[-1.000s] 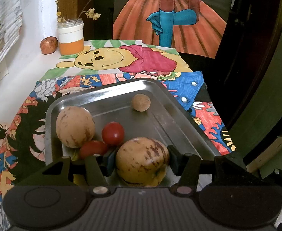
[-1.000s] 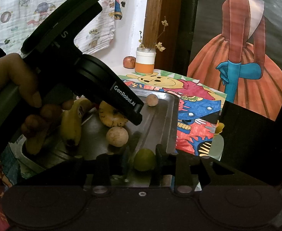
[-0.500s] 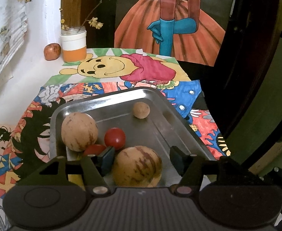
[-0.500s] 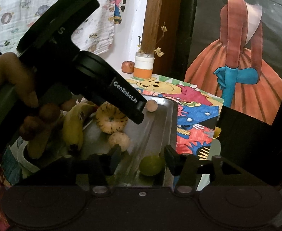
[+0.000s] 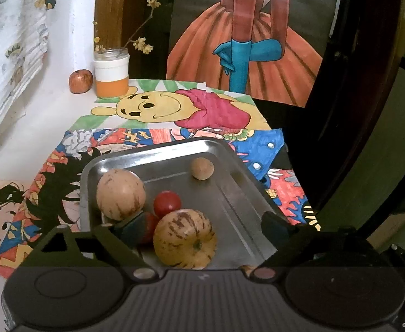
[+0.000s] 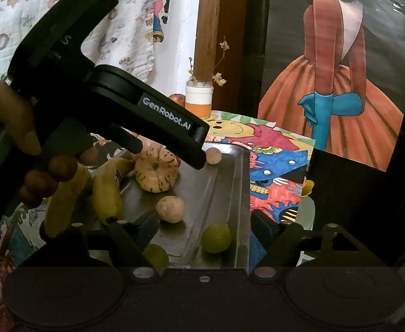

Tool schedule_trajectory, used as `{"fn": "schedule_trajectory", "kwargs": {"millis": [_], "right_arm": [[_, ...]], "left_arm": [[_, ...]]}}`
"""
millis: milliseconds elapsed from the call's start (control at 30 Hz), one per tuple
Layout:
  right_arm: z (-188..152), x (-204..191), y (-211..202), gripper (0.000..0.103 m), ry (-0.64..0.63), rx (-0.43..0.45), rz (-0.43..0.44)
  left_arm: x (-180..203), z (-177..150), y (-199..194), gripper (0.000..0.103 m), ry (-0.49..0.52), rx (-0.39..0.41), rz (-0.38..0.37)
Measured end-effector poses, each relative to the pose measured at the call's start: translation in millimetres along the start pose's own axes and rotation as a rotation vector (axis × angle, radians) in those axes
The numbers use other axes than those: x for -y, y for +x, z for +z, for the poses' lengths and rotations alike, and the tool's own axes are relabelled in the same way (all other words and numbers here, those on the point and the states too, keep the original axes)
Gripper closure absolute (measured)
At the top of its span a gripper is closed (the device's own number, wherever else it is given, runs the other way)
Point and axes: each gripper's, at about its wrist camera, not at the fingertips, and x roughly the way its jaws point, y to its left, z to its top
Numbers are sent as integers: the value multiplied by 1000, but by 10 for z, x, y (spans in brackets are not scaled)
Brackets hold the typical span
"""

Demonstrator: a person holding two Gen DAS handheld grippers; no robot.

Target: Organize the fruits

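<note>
tray [image 5: 158, 152] | left gripper [image 5: 202, 228] opening (striped fruit [image 5: 185, 238] between) | right gripper [image 6: 202, 231] opening

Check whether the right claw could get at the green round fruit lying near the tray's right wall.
Probably yes. The green fruit lies loose on the tray between the right claw's opening jaws, neither pad touching it. Nothing sits on top of it; only the tray wall beside it crowds the right-hand finger.

A home — hand-coloured drawings [image 5: 174, 108], flower jar [image 5: 111, 73], patterned cloth [image 6: 136, 19].
</note>
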Motion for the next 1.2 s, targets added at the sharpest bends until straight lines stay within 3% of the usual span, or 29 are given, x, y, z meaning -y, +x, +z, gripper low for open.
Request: {"fn": "schedule_trajectory", "kwargs": {"millis": [233, 400, 1200], "right_arm": [[36, -31, -52, 7, 14, 9, 2], [64, -90, -83, 3, 14, 18, 8], [215, -343, -320, 1, 75, 39, -16]], "left_arm": [[-40, -32, -166, 1, -26, 46, 6], [-167, -75, -333, 1, -65, 97, 49], [-614, -480, -902, 0, -171, 160, 119]]}}
